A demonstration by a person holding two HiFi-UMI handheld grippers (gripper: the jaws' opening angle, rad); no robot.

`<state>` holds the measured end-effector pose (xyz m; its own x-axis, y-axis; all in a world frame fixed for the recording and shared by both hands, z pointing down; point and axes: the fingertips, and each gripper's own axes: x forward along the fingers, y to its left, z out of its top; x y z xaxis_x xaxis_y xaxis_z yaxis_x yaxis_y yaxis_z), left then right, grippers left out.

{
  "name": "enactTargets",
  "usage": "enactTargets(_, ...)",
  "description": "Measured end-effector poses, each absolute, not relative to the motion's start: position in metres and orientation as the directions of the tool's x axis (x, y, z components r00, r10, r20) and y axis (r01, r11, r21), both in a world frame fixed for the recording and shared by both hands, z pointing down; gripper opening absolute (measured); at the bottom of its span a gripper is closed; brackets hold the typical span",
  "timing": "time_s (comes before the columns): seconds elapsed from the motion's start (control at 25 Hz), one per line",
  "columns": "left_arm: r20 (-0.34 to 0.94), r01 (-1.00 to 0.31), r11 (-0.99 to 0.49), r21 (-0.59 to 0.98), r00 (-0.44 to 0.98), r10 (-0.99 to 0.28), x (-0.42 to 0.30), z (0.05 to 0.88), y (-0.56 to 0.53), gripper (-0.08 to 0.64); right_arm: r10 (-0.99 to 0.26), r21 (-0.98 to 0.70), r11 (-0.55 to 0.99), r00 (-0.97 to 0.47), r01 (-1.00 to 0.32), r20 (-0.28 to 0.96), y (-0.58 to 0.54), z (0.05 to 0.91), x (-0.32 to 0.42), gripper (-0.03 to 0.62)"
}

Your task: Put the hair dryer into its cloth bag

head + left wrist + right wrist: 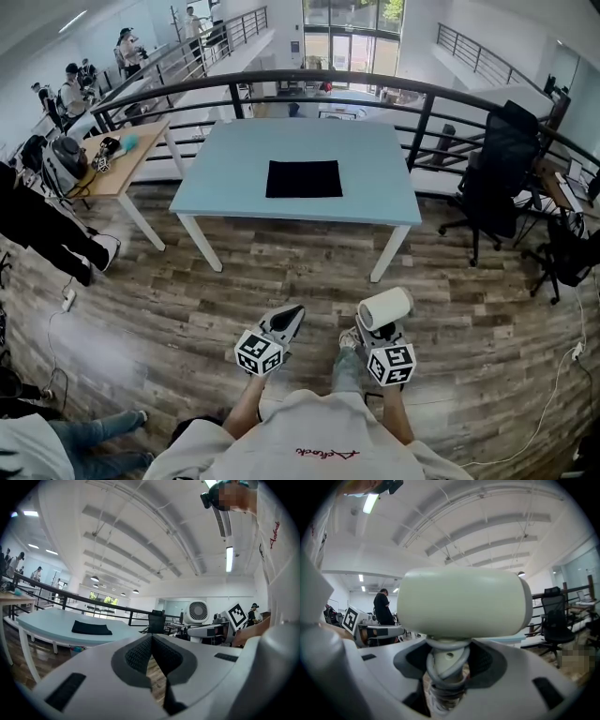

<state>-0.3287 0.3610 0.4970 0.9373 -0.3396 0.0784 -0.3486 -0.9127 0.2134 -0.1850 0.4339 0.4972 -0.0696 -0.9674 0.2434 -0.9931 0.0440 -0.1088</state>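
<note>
Hair dryer (385, 307) clamped in the right gripper (375, 330), with the cloth bag (304, 178) lying on the table ahead.
A wood-plank floor (281, 281) runs under a pale blue table (234, 169) that stands in front of a dark curved railing (375, 89), well away from the person. The black cloth bag lies flat near the middle of the tabletop, with nothing touching it. The cream-coloured hair dryer is off the table: its barrel sits crosswise above the right gripper's jaws, and they are closed on its handle, which has the grey cord (440, 665) wound round it. The left gripper (292, 311) is held just beside it at the same height, its jaws pressed together with nothing between them. Both point toward the table.
</note>
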Motion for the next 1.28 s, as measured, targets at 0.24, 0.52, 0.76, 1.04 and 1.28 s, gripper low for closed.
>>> enactTargets(0.24, 0.079, -0.369, -0.906, 0.206, 0.929, -0.361, -0.303, 0.500, 0.320, 0.006, -0.968, -0.111, 0.069, -0.094, -0.991, 0.233, 0.389, 0.501, -0.160, 0.216)
enactTargets(0.52, 0.087, -0.412, -0.889, 0.200, 0.911, -0.403, -0.266, 0.498, 0.262, 0.006, -0.965, -0.117, 0.113, -0.137, -0.987, 0.225, 0.325, 0.497, -0.119, 0.216)
enactTargets(0.76, 0.102, -0.435, -0.878, 0.200, 0.900, -0.423, -0.216, 0.494, 0.214, 0.006, -0.959, -0.120, 0.146, -0.170, -0.982, 0.225, 0.276, 0.494, -0.071, 0.216)
enactTargets(1.04, 0.100, -0.441, -0.876, 0.193, 0.898, -0.429, -0.151, 0.488, 0.162, 0.006, -0.953, -0.093, 0.176, -0.193, -0.980, 0.235, 0.222, 0.492, -0.013, 0.215)
enactTargets(1.28, 0.104, -0.445, -0.875, 0.193, 0.896, -0.432, -0.102, 0.488, 0.126, 0.006, -0.950, -0.097, 0.186, -0.204, -0.978, 0.236, 0.188, 0.493, 0.032, 0.216)
